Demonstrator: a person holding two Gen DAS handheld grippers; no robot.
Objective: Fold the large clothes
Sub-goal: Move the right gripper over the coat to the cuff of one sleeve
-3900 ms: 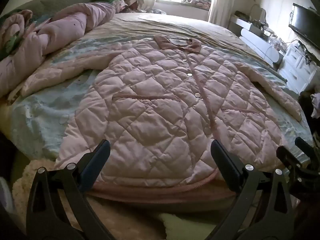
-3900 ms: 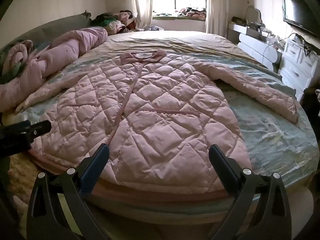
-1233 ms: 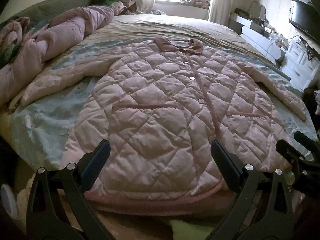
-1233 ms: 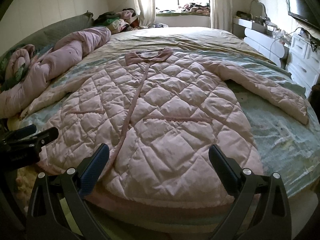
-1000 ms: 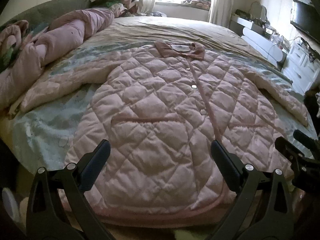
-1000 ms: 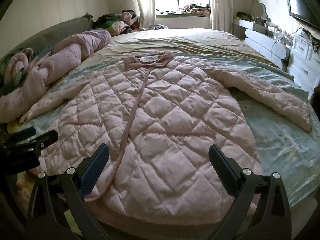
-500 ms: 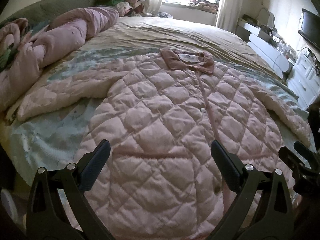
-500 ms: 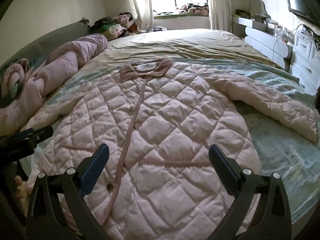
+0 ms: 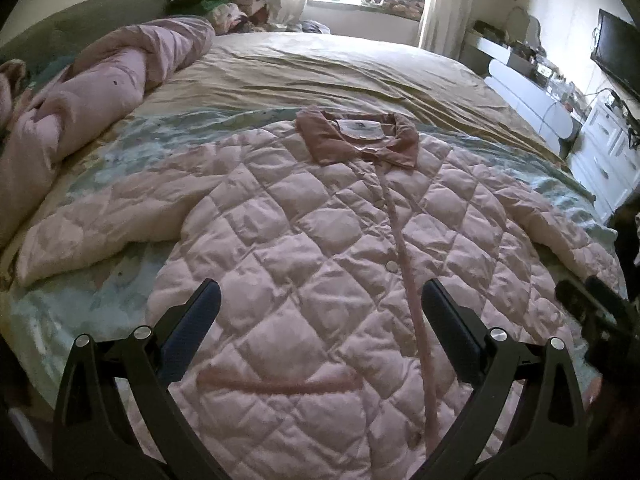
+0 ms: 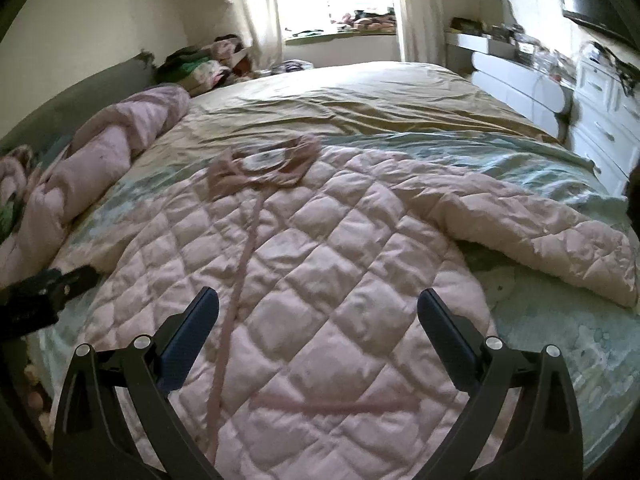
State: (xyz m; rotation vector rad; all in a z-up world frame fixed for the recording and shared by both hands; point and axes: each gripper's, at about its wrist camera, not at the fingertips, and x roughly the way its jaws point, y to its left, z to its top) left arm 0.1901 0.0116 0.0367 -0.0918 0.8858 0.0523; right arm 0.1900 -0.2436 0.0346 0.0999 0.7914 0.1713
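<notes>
A large pink quilted coat (image 9: pixel 312 248) lies flat and face up on the bed, collar (image 9: pixel 358 136) at the far end, both sleeves spread out. It also shows in the right wrist view (image 10: pixel 320 264), with its right sleeve (image 10: pixel 540 232) lying out to the right. My left gripper (image 9: pixel 320 312) is open and empty above the coat's lower left part. My right gripper (image 10: pixel 318 312) is open and empty above the coat's lower right part. The coat's bottom hem is hidden below both views.
A rolled pink duvet (image 9: pixel 100 92) lies along the bed's left side. The far half of the bed is tan sheet (image 9: pixel 320 68). White drawers (image 9: pixel 608 160) and a TV (image 9: pixel 616 56) stand at the right. Clothes pile near the window (image 10: pixel 200 64).
Both grippers have moved forward over the coat, from beyond its bottom hem up above its body. Both stay open and empty. The coat has not moved.
</notes>
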